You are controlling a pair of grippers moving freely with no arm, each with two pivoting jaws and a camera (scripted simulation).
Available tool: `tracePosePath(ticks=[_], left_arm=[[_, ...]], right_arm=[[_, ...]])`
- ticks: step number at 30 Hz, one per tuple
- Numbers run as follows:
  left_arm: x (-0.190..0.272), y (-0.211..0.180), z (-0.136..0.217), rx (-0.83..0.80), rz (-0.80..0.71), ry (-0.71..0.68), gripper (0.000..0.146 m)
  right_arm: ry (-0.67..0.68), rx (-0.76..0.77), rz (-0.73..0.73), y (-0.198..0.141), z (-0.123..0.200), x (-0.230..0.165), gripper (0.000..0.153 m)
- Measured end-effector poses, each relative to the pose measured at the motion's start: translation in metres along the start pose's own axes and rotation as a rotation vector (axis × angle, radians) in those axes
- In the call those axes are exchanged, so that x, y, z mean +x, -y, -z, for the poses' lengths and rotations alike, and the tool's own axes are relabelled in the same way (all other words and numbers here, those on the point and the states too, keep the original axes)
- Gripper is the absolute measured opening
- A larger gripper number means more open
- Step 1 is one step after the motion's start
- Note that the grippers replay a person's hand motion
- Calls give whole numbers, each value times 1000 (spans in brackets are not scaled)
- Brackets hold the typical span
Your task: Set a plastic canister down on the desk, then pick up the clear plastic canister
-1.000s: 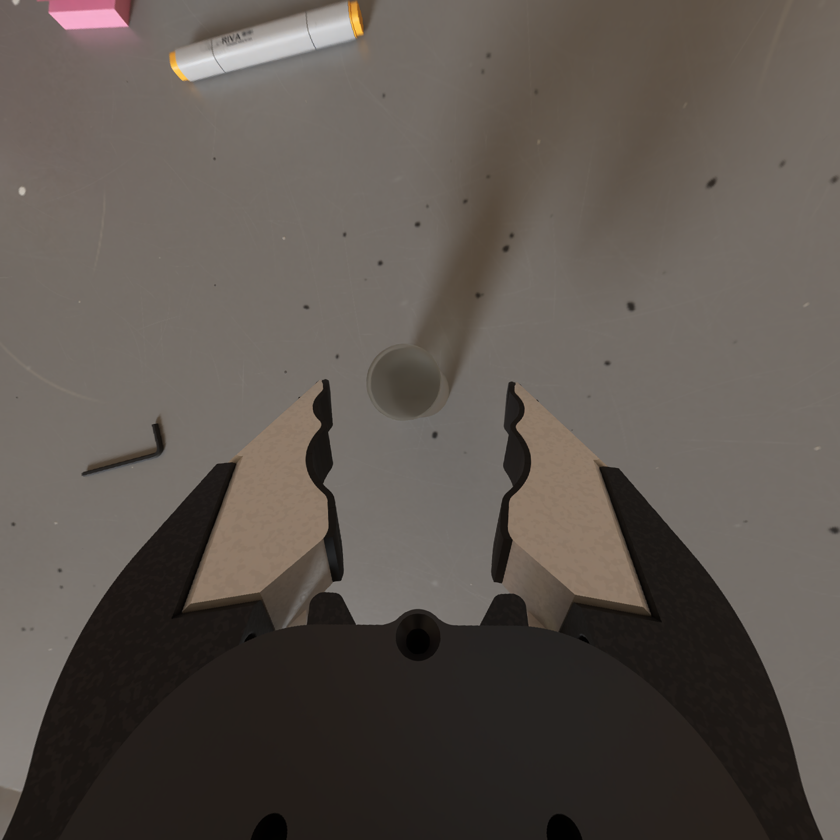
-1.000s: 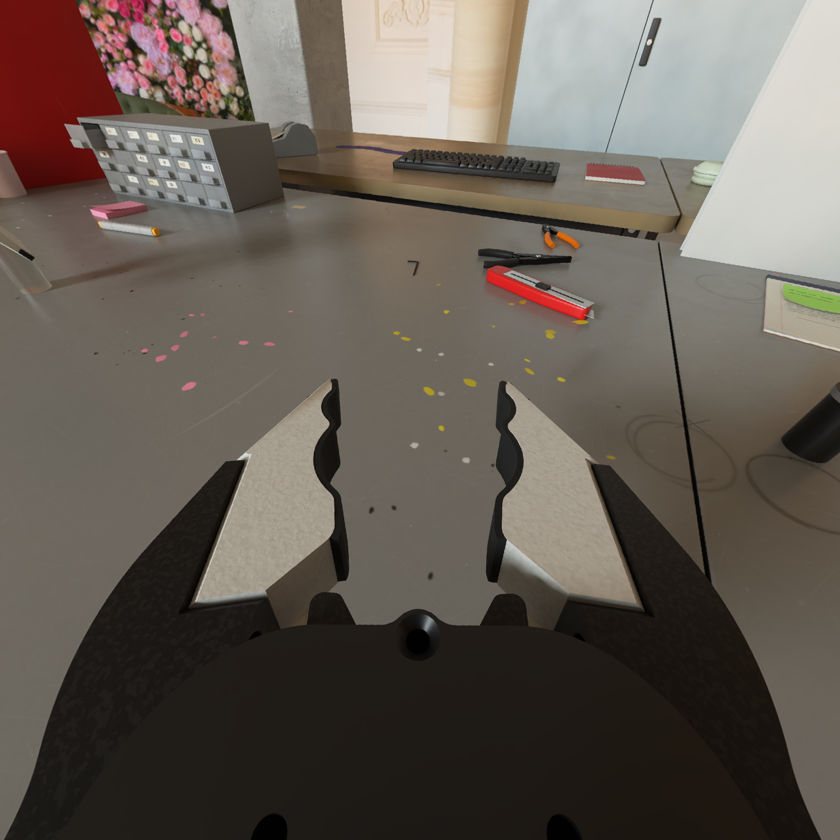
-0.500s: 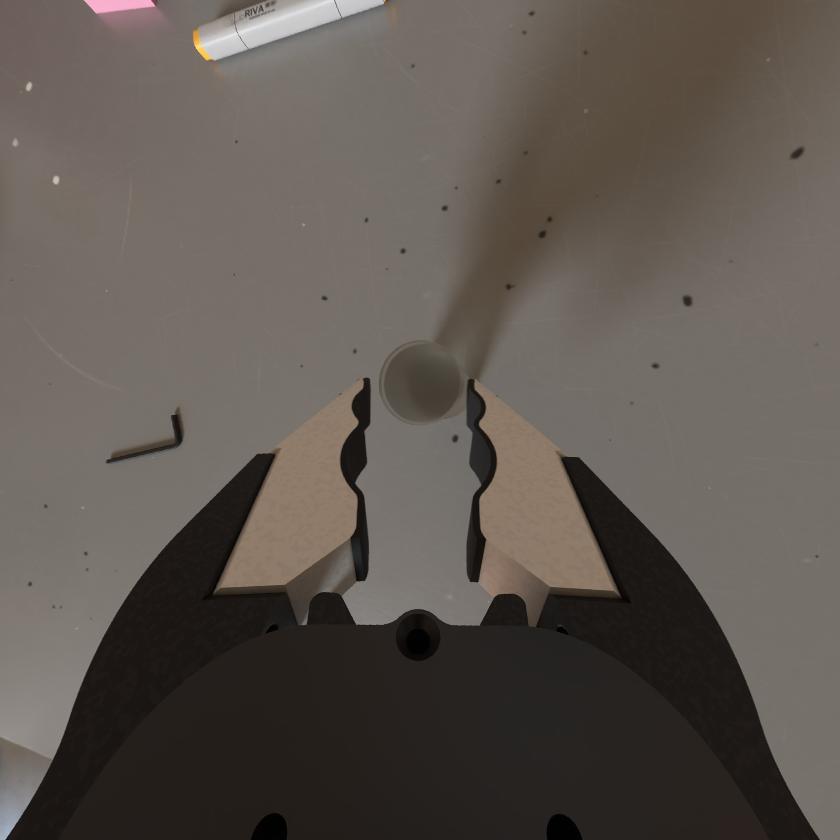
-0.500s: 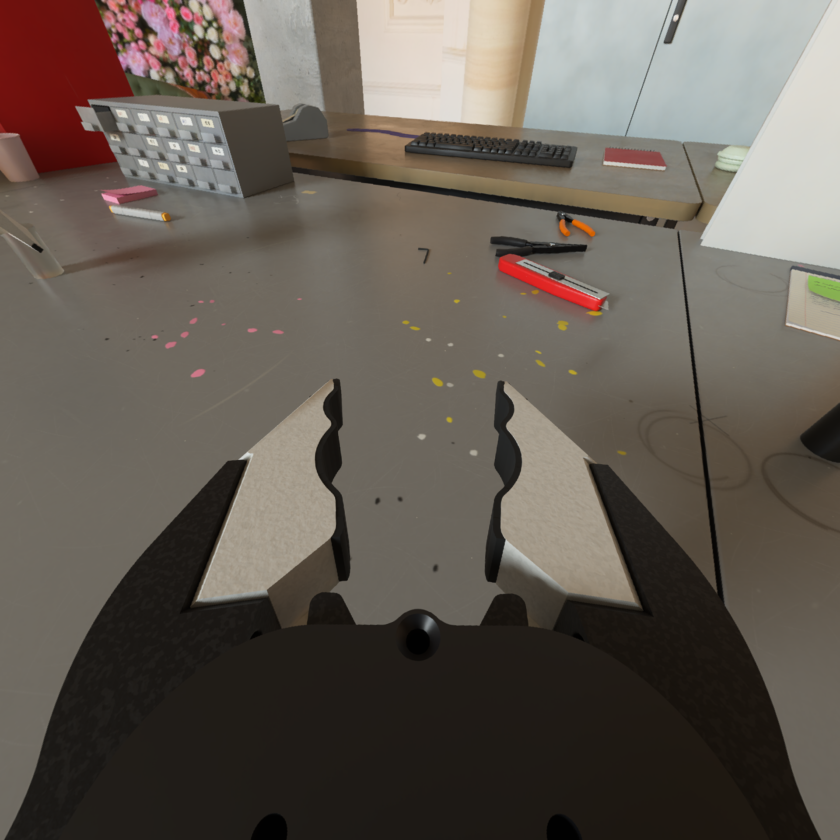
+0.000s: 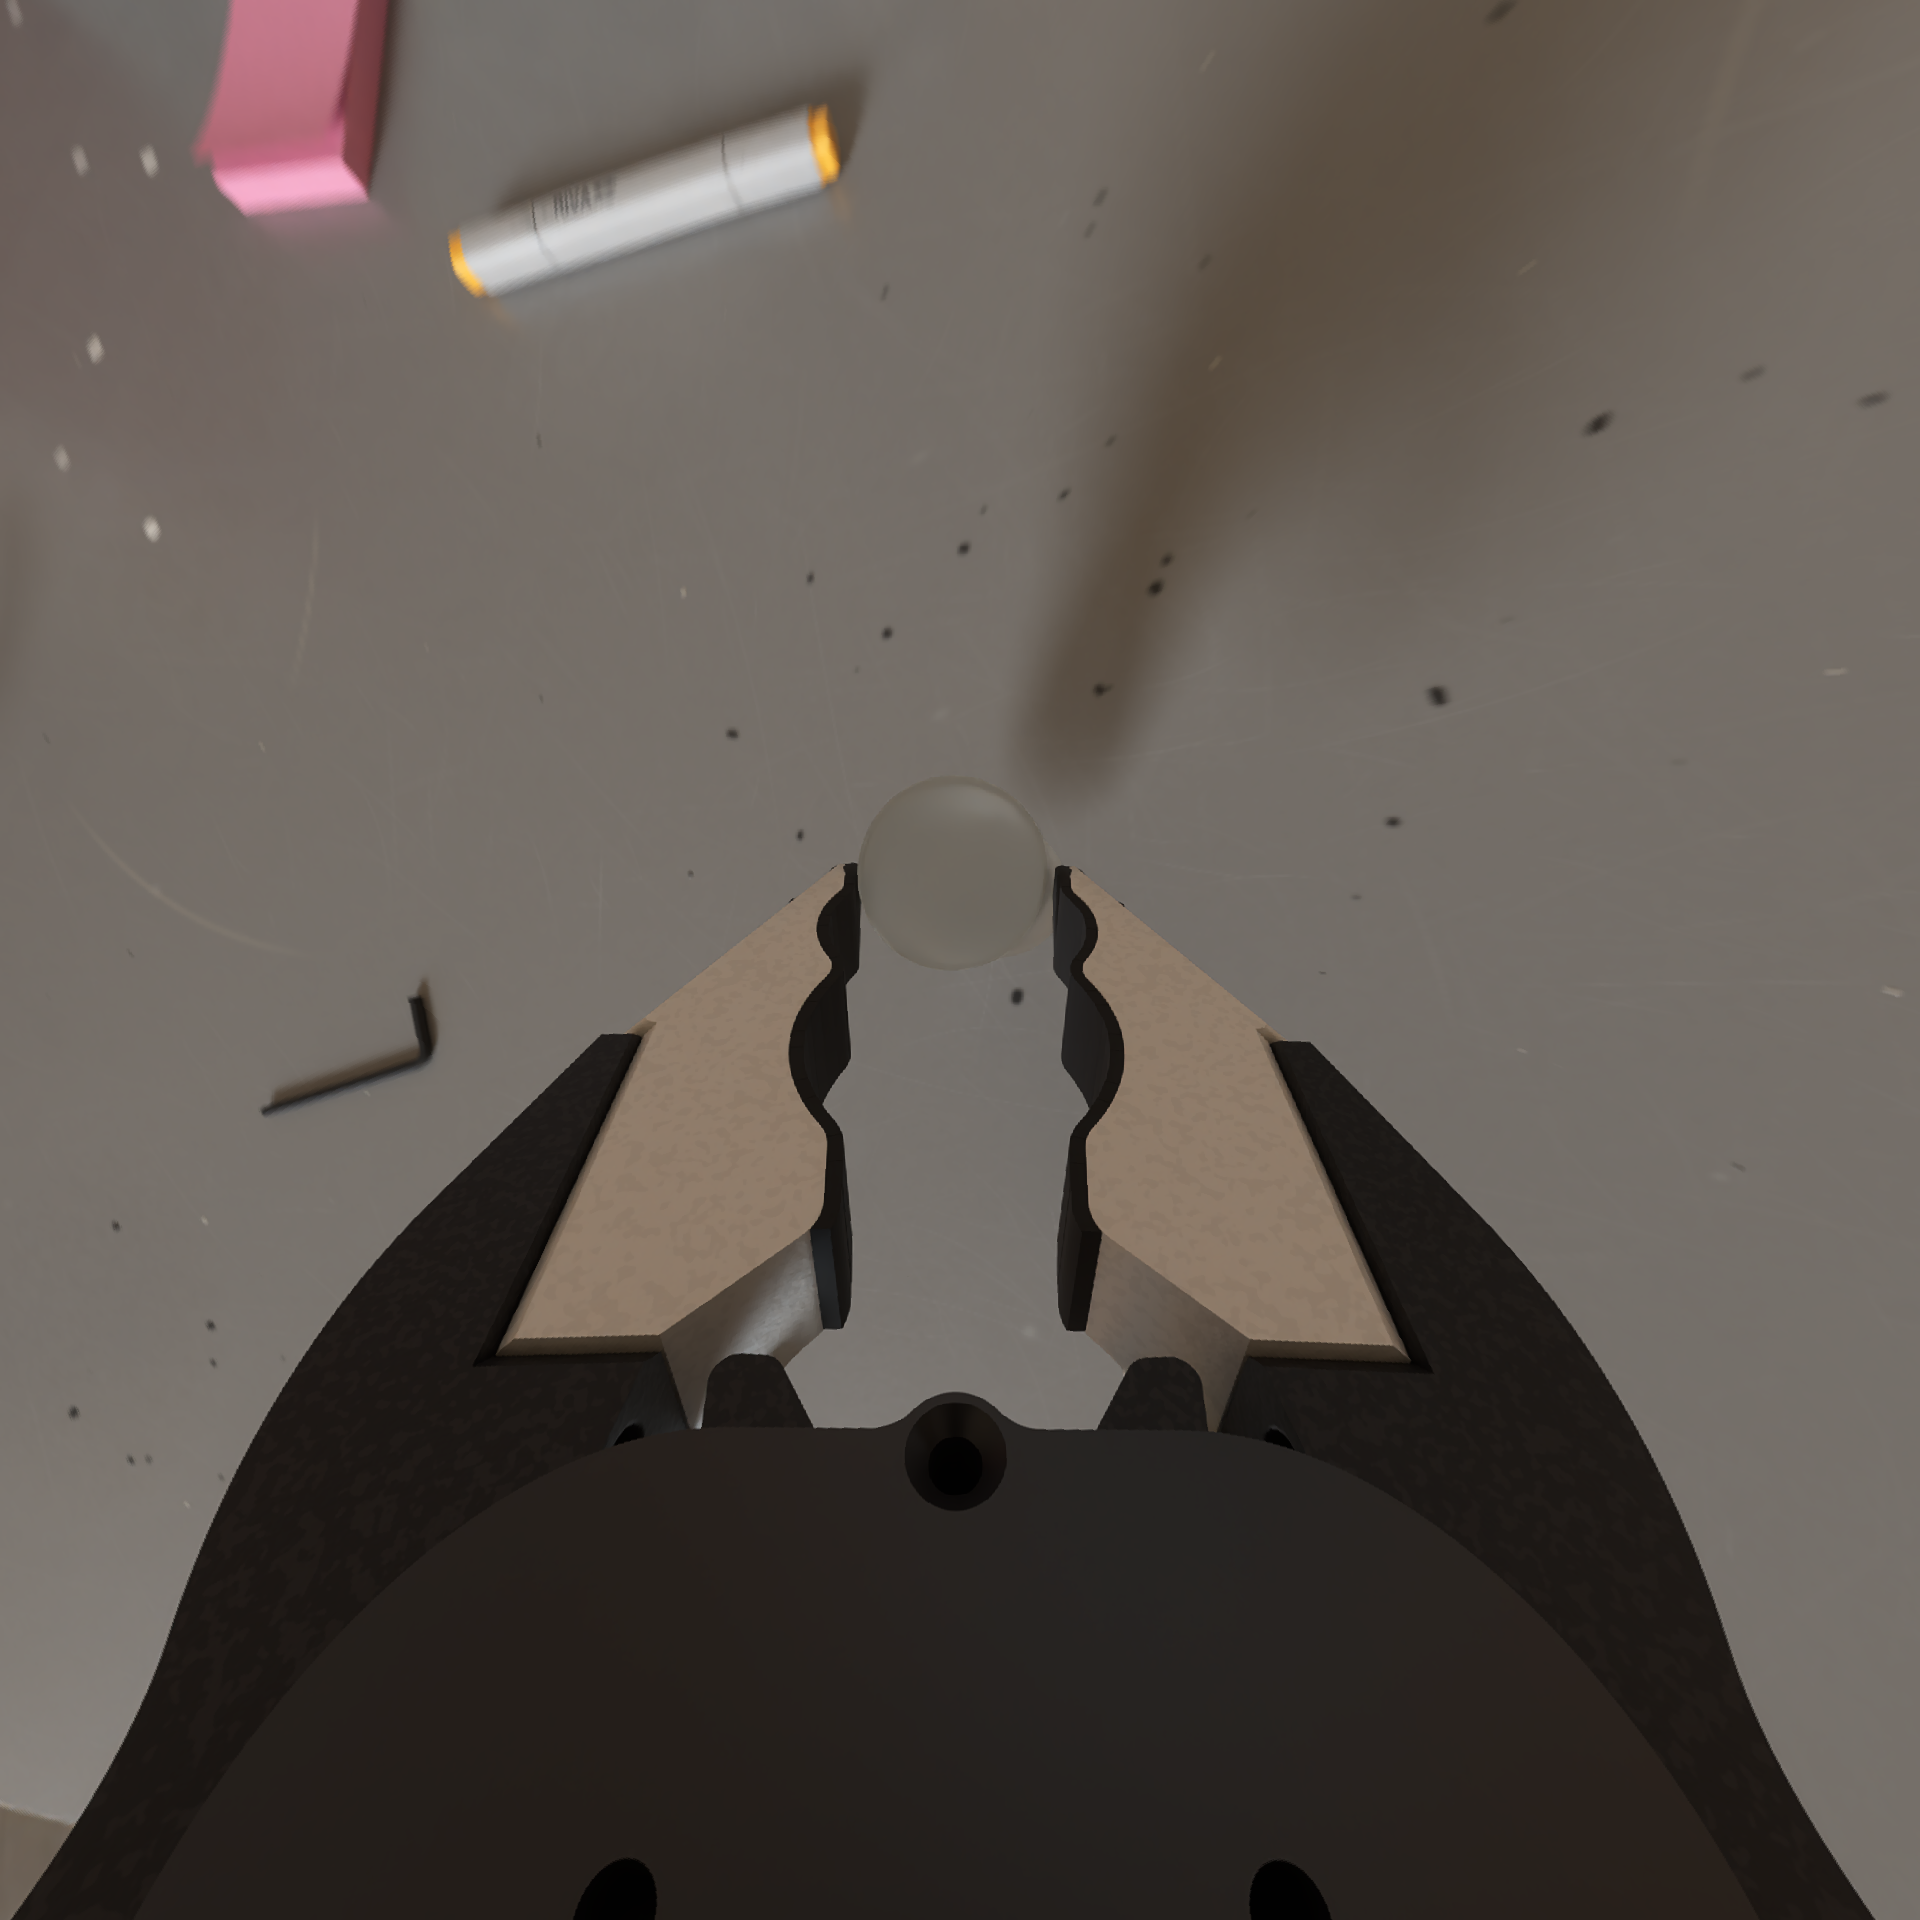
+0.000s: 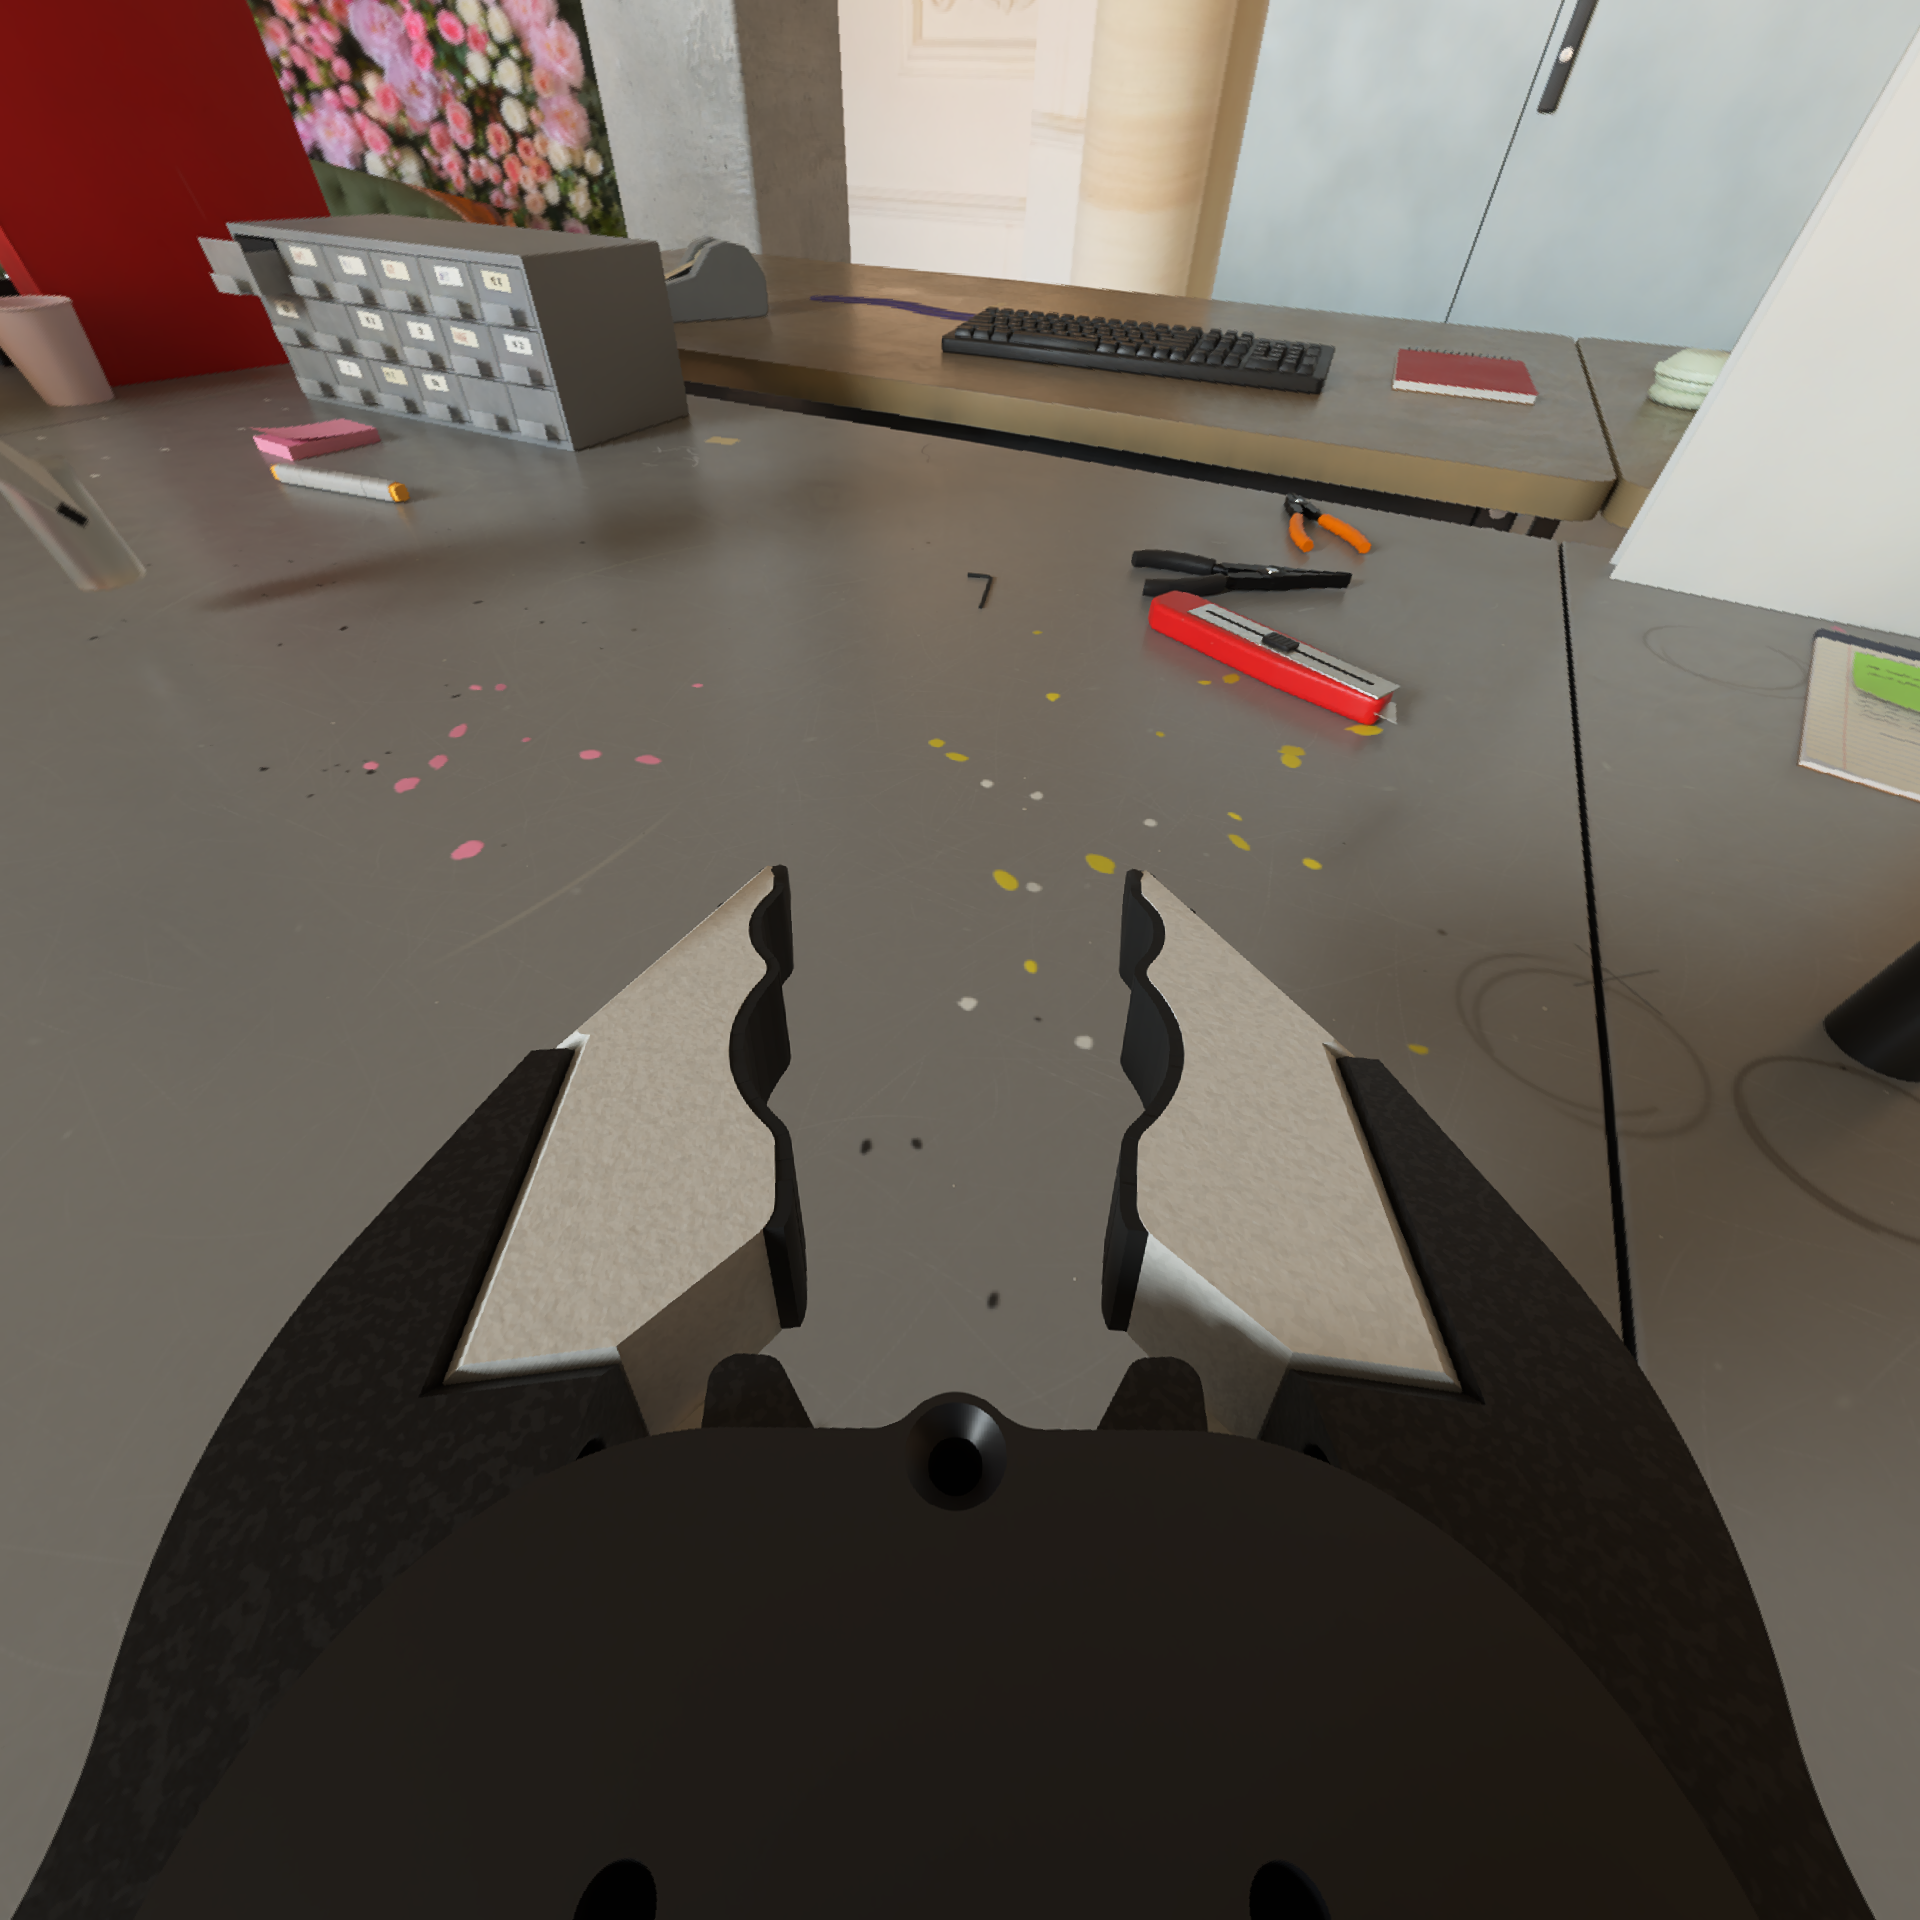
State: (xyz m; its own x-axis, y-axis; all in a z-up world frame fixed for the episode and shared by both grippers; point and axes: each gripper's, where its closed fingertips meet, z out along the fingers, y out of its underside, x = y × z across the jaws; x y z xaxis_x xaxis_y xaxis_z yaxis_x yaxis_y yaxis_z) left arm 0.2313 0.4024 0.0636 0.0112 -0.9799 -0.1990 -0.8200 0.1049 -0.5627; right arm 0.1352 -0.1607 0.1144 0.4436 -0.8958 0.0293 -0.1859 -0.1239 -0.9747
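Observation:
The clear plastic canister (image 5: 953,873) stands end-on between my left gripper's fingertips, seen from above against the grey desk (image 5: 1455,935). My left gripper (image 5: 954,896) is shut on it, with both pads touching its sides. Its long shadow starts just off its upper right. In the right wrist view, a clear shape (image 6: 73,530) shows at the far left edge. My right gripper (image 6: 956,883) is open and empty above the paint-speckled desk. A black canister (image 6: 1881,1023) stands at the right edge, partly cut off.
A white marker (image 5: 644,197), a pink sticky pad (image 5: 291,114) and a black hex key (image 5: 353,1060) lie near the left gripper. Farther off are a grey drawer cabinet (image 6: 447,322), a red utility knife (image 6: 1273,655), pliers (image 6: 1236,571) and a notepad (image 6: 1870,717).
My left gripper's jaws closed from wide open onto the clear canister. The marker and pink pad slid down in its view. The right gripper's view shifted slightly; it stayed open.

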Motion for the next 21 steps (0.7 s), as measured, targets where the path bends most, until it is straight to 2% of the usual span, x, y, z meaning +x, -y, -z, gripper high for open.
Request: tracePosePath(ticks=[4, 7, 13, 17, 21], left_arm=[[7, 23, 41, 117, -40, -47, 37], [21, 39, 79, 220, -132, -61, 37], [78, 54, 146, 428, -279, -95, 37], [128, 42, 165, 511, -303, -201, 37], [169, 22, 167, 544, -264, -315, 37]], right_arm=[[19, 1, 15, 2, -1, -3, 64], [22, 11, 31, 6, 0, -5, 64], [45, 22, 50, 10, -2, -9, 62], [63, 20, 68, 9, -5, -14, 60], [78, 5, 66, 6, -7, -19, 60]])
